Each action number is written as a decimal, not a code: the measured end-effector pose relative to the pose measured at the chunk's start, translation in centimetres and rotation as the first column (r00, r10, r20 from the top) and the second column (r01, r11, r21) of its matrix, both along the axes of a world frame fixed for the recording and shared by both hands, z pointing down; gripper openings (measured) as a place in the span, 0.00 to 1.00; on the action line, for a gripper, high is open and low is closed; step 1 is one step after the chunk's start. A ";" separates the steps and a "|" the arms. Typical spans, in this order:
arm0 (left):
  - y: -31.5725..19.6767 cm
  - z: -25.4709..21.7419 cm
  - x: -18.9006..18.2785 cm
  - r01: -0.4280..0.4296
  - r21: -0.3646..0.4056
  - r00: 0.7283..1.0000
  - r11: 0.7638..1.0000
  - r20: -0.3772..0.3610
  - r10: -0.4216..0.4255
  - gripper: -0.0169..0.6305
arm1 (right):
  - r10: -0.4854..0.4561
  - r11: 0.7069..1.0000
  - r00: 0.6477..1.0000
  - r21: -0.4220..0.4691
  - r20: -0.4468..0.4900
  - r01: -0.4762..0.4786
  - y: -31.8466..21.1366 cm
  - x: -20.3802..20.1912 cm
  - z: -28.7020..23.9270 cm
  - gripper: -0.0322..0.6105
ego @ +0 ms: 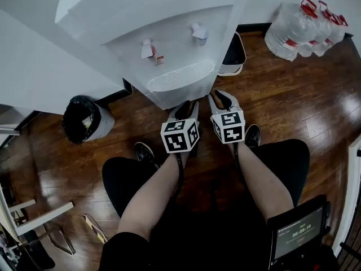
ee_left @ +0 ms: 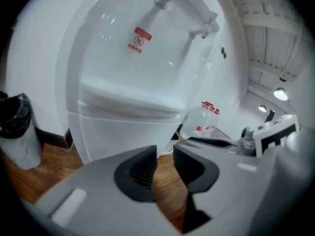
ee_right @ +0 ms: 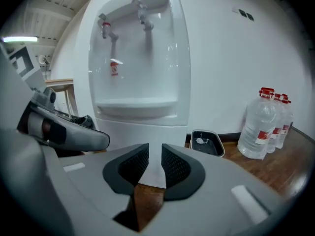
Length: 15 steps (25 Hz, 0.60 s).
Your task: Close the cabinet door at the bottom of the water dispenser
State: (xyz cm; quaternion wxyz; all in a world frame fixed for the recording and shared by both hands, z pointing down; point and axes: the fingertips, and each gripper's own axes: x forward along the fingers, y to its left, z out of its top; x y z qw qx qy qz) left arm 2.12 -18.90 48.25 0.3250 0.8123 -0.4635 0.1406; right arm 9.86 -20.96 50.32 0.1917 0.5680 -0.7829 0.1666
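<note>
1. The left gripper (ego: pixel 185 107) and right gripper (ego: pixel 221 99) sit side by side. Each has its jaws nearly together, with only a narrow slit and nothing between them.
2. The cabinet door (ee_right: pixel 142 134) stands near, at 12 o'clock from the right jaws and 11 o'clock from the left.
3. Its upright face, at the foot of the water dispenser (ego: pixel 169 49), already looks flush. Neither hand seems clearly nearer.

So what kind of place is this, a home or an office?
Likely an office or workplace corner, though that's not certain: a floor-standing water dispenser, spare water jugs, and a lined waste bin on a wood floor.
</note>
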 end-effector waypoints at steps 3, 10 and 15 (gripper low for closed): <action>2.5 -3.3 -0.6 -0.009 0.075 1.000 0.997 0.014 0.008 0.22 | 0.022 0.998 0.998 0.057 0.052 -0.025 2.9 -0.3 -3.2 0.17; 8.7 -9.6 -0.3 -0.075 0.326 0.993 0.942 0.112 0.040 0.22 | 0.025 0.985 0.991 0.163 0.134 -0.047 10.5 -1.6 -8.8 0.16; 13.8 -10.1 0.0 -0.128 0.402 0.985 0.907 0.155 0.070 0.22 | 0.006 0.975 0.992 0.221 0.122 -0.033 16.2 -2.7 -10.5 0.16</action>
